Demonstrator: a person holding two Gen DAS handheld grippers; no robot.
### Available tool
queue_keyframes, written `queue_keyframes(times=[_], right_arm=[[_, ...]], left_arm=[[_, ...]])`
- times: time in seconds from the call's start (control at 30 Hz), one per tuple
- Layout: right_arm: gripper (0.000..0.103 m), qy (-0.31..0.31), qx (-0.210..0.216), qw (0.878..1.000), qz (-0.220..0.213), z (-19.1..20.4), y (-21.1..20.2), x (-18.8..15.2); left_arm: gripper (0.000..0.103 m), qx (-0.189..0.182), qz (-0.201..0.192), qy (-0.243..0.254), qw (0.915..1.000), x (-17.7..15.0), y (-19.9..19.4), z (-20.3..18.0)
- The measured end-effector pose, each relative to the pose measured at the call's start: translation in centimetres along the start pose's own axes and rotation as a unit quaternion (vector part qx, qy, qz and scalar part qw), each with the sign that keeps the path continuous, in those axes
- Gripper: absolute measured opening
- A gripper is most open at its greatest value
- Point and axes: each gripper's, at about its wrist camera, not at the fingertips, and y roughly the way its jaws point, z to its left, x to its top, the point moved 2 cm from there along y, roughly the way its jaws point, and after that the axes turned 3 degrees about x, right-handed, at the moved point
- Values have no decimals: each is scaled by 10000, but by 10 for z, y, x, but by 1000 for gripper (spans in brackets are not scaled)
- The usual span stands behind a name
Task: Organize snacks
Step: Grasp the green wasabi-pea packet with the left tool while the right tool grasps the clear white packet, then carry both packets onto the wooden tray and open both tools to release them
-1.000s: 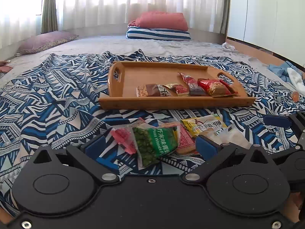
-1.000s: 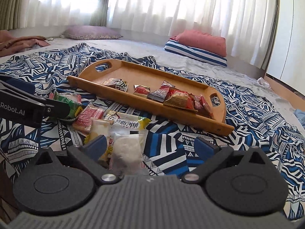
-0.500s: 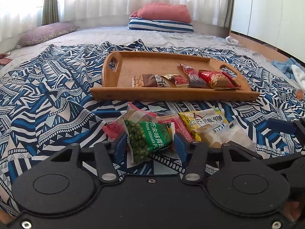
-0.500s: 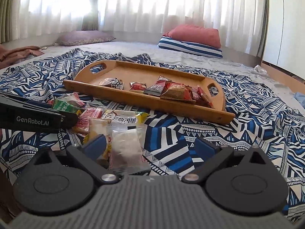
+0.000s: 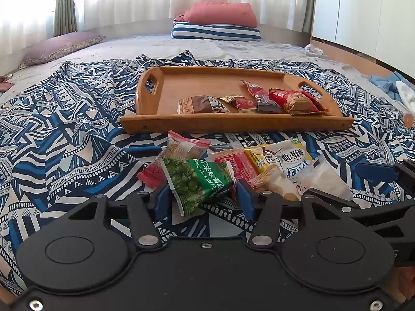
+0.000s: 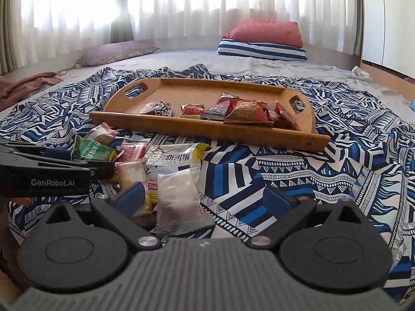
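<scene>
**Wasabi peas in the left tongs, half the snacks still off the tray**

While the loose pile sits low in the centre of the left wrist view, I have the left gripper closed on the green wasabi pea packet; its blue pads press the packet's near end from both sides, and the bag looks slightly lifted at that end. The right gripper stands wide open at the bottom of its own view, with a clear white-filled sachet lying between its fingers but not pinched.

The wooden tray lies on the blue patterned bedspread, just above the pile in the middle of the frame. Along its near edge I count a nut-and-chocolate bar, a small gold-and-red sweet, a dark wrapper and a red biscuit pack. The left half of the tray floor is bare.

Still off the tray, I judge, are the peas, a pink-edged packet behind them, a red packet, a yellow-and-white bag, a small cracker pack and the clear sachet. So I read the job as roughly half done: several items in, about six to go, with the peas next in line for the bare left part of the tray.
</scene>
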Motion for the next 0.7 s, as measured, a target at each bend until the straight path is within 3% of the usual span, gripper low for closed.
queue_keyframes(times=[0.2, 0.3, 0.43, 0.7], right_arm=[[90, 11, 174, 9998, -42, 5, -2, 1], [78, 8, 256, 9996, -80, 7, -4, 2], [37, -162, 194, 9997, -50, 13, -5, 4], [36, -328, 153, 9993, -127, 20, -8, 10]], left_arm=[[43, -41, -5, -108, 9999, 2, -4, 5], [43, -33, -35, -143, 9999, 3, -8, 8], [42, -42, -74, -192, 9998, 5, -13, 12], [42, -15, -155, -269, 9995, 13, -23, 18]])
